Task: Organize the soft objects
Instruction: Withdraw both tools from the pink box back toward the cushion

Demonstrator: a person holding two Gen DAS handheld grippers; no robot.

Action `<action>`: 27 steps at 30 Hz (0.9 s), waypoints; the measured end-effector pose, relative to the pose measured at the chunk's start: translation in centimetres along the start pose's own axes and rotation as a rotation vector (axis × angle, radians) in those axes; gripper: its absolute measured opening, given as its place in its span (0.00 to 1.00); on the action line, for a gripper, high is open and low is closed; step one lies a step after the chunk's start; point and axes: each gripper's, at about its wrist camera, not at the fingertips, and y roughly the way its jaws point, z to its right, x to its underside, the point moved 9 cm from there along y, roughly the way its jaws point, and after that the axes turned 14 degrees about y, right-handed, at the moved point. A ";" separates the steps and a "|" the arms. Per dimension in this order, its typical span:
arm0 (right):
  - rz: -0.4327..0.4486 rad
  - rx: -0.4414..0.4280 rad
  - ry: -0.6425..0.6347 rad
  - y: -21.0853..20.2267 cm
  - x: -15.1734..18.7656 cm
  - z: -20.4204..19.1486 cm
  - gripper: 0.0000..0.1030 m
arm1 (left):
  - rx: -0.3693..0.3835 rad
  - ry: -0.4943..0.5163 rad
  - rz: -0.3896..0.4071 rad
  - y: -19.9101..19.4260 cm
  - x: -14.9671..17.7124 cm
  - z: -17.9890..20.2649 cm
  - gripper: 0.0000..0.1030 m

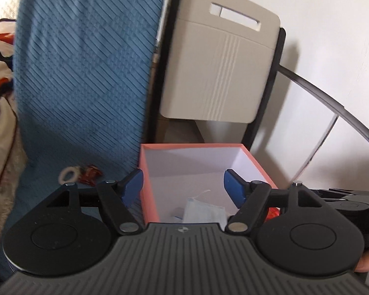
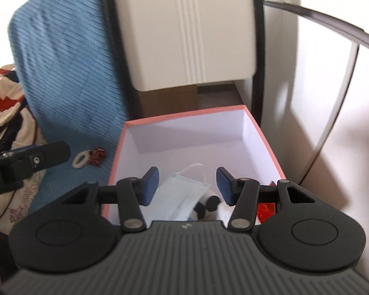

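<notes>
A pink box (image 1: 148,196) (image 2: 115,157) with a white inside stands on a blue ribbed blanket (image 1: 81,78) (image 2: 69,73). A light blue face mask (image 1: 204,212) (image 2: 178,196) lies at the bottom of the box, beside a small black and white soft thing (image 2: 207,205) and something red (image 2: 267,209). My left gripper (image 1: 183,186) hangs above the box, open, nothing between its blue pads. My right gripper (image 2: 187,184) is also open and empty over the mask. A white ring (image 1: 69,175) (image 2: 81,160) and a red item (image 1: 91,174) (image 2: 97,156) lie on the blanket left of the box.
A beige folding chair back (image 1: 216,61) (image 2: 184,32) with a black frame stands right behind the box. A white wall and a curved dark rail (image 1: 332,103) are at the right. Patterned bedding (image 1: 0,123) (image 2: 5,103) is heaped at the left. The left gripper's body (image 2: 24,164) shows at the left of the right wrist view.
</notes>
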 end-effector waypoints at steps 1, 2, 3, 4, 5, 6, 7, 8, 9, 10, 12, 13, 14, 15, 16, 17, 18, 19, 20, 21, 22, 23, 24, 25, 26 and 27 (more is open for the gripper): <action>0.000 -0.007 -0.004 -0.2 0.2 -0.4 0.53 | -0.006 0.005 0.008 -0.6 0.1 -0.6 0.74; -0.002 -0.015 -0.004 -0.4 0.3 -1.0 0.53 | -0.015 0.007 0.013 -1.1 0.2 -1.2 0.75; -0.004 -0.019 -0.004 -0.6 0.4 -1.4 0.53 | -0.026 0.004 0.017 -1.5 0.3 -1.8 0.74; -0.004 -0.025 -0.008 -0.7 0.6 -2.0 0.53 | -0.037 0.000 0.024 -1.9 0.5 -2.5 0.74; -0.004 -0.032 -0.017 -0.9 0.8 -2.5 0.53 | -0.051 0.002 0.035 -2.4 0.8 -3.1 0.74; -0.004 -0.036 -0.023 -1.0 1.0 -3.0 0.53 | -0.066 0.007 0.036 -2.8 1.1 -3.8 0.74; -0.007 -0.041 -0.031 -1.1 1.2 -3.5 0.53 | -0.082 0.012 0.033 -3.1 1.5 -4.5 0.74; -0.009 -0.045 -0.036 -0.9 1.5 -4.0 0.53 | -0.093 0.014 0.032 -3.2 1.8 -5.1 0.74; -0.010 -0.048 -0.040 -0.9 1.9 -4.5 0.53 | -0.103 0.010 0.030 -3.4 2.2 -5.8 0.75; -0.011 -0.051 -0.044 -0.9 2.2 -5.0 0.53 | -0.111 -0.001 0.029 -3.5 2.6 -6.5 0.75; -0.017 -0.062 -0.048 -0.8 2.8 -5.8 0.53 | -0.120 -0.029 0.033 -3.9 3.2 -7.7 0.74; -0.020 -0.070 -0.050 -0.6 3.2 -6.3 0.53 | -0.124 -0.041 0.039 -4.1 3.5 -8.2 0.74; -0.024 -0.076 -0.054 -0.4 3.5 -6.7 0.53 | -0.130 -0.046 0.043 -4.3 3.8 -8.7 0.74; -0.027 -0.083 -0.061 -0.3 3.9 -7.1 0.53 | -0.134 -0.049 0.048 -4.4 4.1 -8.9 0.74; -0.030 -0.090 -0.069 -0.1 4.2 -7.6 0.53 | -0.137 -0.053 0.059 -4.6 4.5 -9.3 0.74; -0.031 -0.096 -0.078 0.0 4.6 -8.0 0.53 | -0.138 -0.059 0.067 -4.7 4.9 -9.5 0.74; -0.029 -0.105 -0.088 0.0 5.0 -8.3 0.53 | -0.135 -0.062 0.071 -4.8 5.3 -9.7 0.74; -0.026 -0.114 -0.099 0.2 5.3 -8.7 0.53 | -0.131 -0.059 0.070 -4.6 5.8 -9.8 0.74; -0.022 -0.119 -0.110 0.4 5.7 -9.1 0.53 | -0.133 -0.056 0.065 -4.5 6.2 -9.9 0.74; -0.021 -0.121 -0.117 0.6 6.0 -9.4 0.53 | -0.139 -0.055 0.057 -4.3 6.8 -10.2 0.74; -0.022 -0.125 -0.123 0.9 6.4 -9.7 0.53 | -0.148 -0.056 0.052 -4.1 7.2 -10.4 0.74; -0.026 -0.130 -0.129 1.2 6.9 -10.0 0.53 | -0.153 -0.056 0.049 -3.8 7.6 -10.6 0.74; -0.033 -0.131 -0.132 1.5 7.3 -10.3 0.53 | -0.155 -0.053 0.044 -3.6 8.1 -10.8 0.74; -0.043 -0.128 -0.132 1.8 7.9 -10.5 0.53 | -0.161 -0.048 0.037 -3.4 8.5 -11.0 0.74; -0.051 -0.131 -0.133 2.0 8.4 -10.7 0.53 | -0.168 -0.045 0.034 -3.3 8.9 -11.3 0.74; -0.055 -0.137 -0.138 2.2 8.9 -11.0 0.53 | -0.170 -0.044 0.032 -3.2 9.2 -11.5 0.74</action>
